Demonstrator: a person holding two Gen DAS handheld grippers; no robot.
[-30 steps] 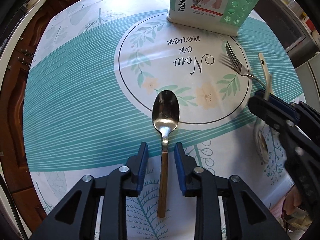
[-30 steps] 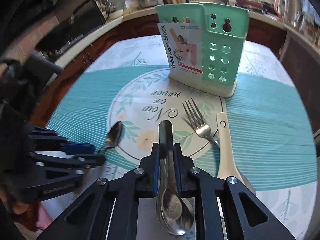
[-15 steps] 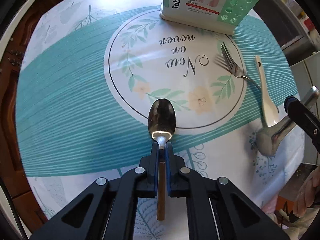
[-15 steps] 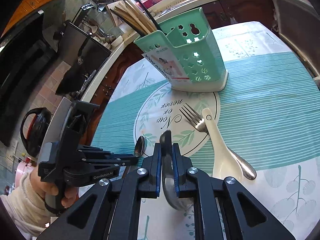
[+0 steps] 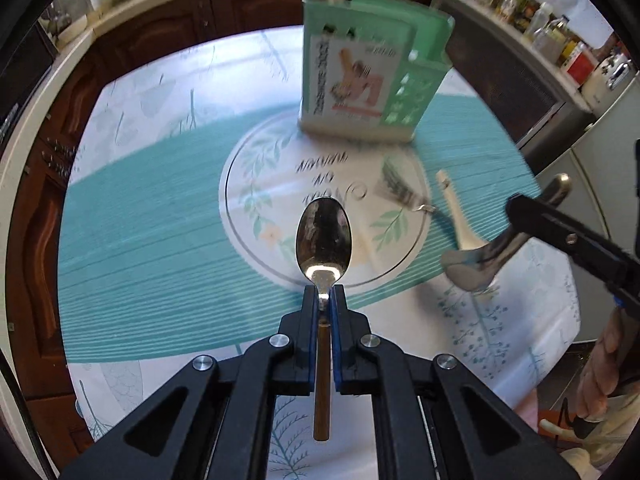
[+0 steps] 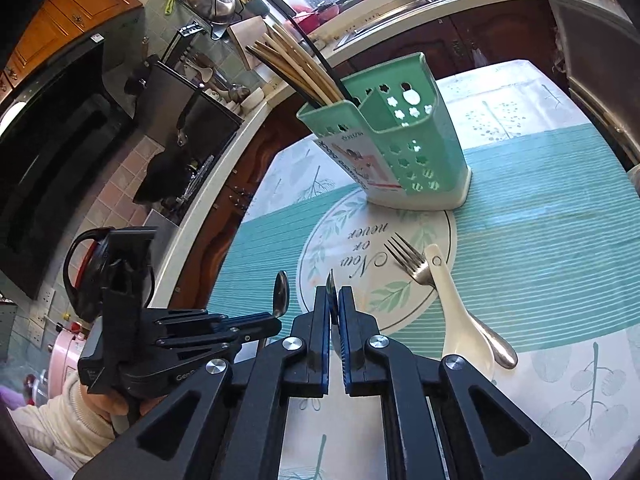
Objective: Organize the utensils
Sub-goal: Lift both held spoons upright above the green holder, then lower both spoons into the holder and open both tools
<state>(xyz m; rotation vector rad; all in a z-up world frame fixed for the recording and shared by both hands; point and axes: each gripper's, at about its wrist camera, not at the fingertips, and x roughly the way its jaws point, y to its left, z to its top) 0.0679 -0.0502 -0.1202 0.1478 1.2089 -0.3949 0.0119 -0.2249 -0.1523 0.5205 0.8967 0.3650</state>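
Note:
My left gripper (image 5: 323, 300) is shut on a spoon with a brown handle (image 5: 323, 236) and holds it above the tablecloth, bowl forward. My right gripper (image 6: 334, 300) is shut on a steel spoon (image 6: 330, 282), seen edge-on; in the left wrist view this steel spoon (image 5: 472, 266) hangs bowl-down at the right. A green utensil holder (image 6: 404, 152) with chopsticks in it stands at the far side of the table. A steel fork (image 6: 412, 266) and a white ceramic spoon (image 6: 460, 320) lie side by side on the cloth.
The table carries a teal and white cloth (image 5: 152, 220) with a round print. Dark wooden cabinets (image 5: 36, 216) and a kitchen counter (image 6: 224, 152) run along the left. Bottles and jars (image 5: 560, 40) line the counter at the far right.
Both grippers have risen from the cloth with their spoons. The left gripper closed on the brown-handled spoon one second ago and lifted it. The holder now shows more upright.

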